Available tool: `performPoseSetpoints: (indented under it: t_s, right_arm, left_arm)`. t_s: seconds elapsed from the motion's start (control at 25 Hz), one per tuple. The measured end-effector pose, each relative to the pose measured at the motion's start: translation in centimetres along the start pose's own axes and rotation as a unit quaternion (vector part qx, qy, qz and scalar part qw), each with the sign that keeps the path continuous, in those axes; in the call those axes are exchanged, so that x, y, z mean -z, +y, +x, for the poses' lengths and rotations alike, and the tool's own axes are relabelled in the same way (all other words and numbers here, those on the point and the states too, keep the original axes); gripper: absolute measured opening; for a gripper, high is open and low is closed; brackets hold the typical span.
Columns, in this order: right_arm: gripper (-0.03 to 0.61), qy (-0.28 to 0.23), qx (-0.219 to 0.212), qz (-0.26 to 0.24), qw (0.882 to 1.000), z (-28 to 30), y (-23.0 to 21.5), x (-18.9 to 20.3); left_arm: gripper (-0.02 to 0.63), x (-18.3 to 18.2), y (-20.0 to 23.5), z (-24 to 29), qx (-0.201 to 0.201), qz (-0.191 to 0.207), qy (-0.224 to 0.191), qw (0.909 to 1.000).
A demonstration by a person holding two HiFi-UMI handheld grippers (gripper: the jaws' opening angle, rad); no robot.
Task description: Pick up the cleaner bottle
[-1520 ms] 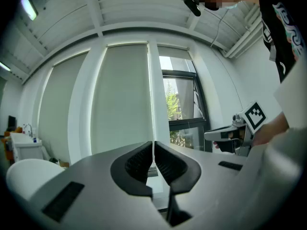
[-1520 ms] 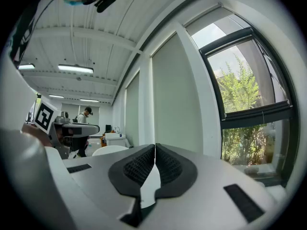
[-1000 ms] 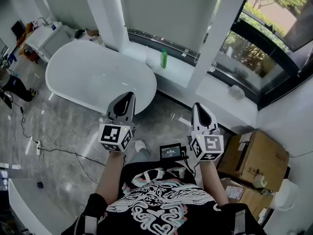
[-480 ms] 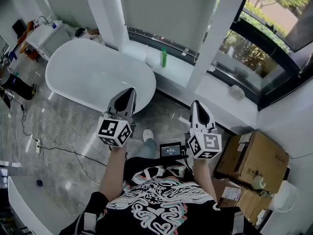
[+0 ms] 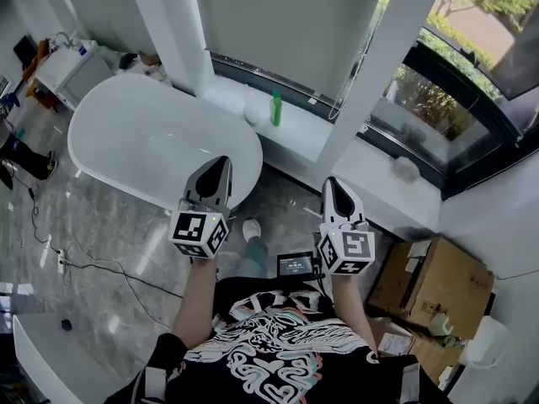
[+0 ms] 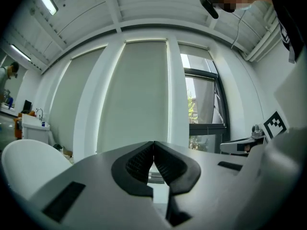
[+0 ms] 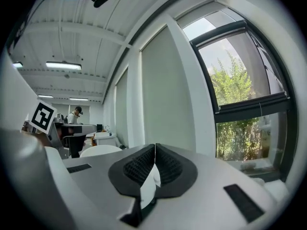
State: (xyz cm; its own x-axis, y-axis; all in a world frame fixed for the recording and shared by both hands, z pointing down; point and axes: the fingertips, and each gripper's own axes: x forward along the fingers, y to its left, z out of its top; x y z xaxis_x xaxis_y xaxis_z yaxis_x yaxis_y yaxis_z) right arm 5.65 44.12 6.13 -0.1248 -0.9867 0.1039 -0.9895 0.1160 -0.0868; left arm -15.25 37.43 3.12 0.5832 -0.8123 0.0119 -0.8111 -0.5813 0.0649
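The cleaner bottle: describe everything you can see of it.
The cleaner bottle is small, slim and green, probably plastic, and its top looks slightly paler. It is too small in the head view to make out a label or cap detail. It stands upright on the white window ledge, close beside a whitish lump at its left in that view. I cannot tell whether they touch. Nothing grips it.

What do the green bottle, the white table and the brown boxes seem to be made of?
Green bottle: probably plastic, evenly coloured; too small to be sure.
White table: smooth, faintly shiny top, maybe laminate; it shows soft reflections.
Brown boxes: cardboard, matte, with flat panels and folded edges.
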Motion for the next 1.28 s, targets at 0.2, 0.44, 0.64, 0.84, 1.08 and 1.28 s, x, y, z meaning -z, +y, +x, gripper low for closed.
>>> performPoseSetpoints:
  t_s: [0.2, 0.44, 0.64, 0.84, 1.08, 1.28]
  right_arm:
    - [0.029, 0.002, 0.005, 0.006, 1.000, 6.3, -1.4, -0.4]
    - [0.029, 0.005, 0.011, 0.010, 1.000, 14.2, -2.7, -1.3]
    - [0.031, 0.013, 0.022, 0.014, 1.000, 21.2, -3.6, -1.6]
    - [0.031, 0.010, 0.015, 0.032, 0.999, 26.7, -3.2, -1.7]
    - [0.029, 0.002, 0.013, 0.041, 0.999, 30.8, -3.2, -1.9]
    - [0.029, 0.016, 0.009, 0.022, 1.000, 32.7, -4.0, -1.3]
  left_arm:
    - [0.018, 0.1, 3.0, 5.7, -0.002, -0.001, -0.003, 1.0000]
    - [0.018, -0.2, 7.8, 12.8, -0.006, 0.001, -0.005, 1.0000]
    - [0.018, -0.3, 11.7, 18.4, 0.001, 0.001, 0.001, 1.0000]
    - [0.018, -0.2, 15.1, 23.0, 0.007, -0.004, 0.004, 1.0000]
    - [0.018, 0.0, 16.5, 27.3, 0.030, 0.004, 0.013, 0.9994]
    - [0.018, 1.0, 16.5, 29.9, 0.029, -0.007, 0.019, 0.9994]
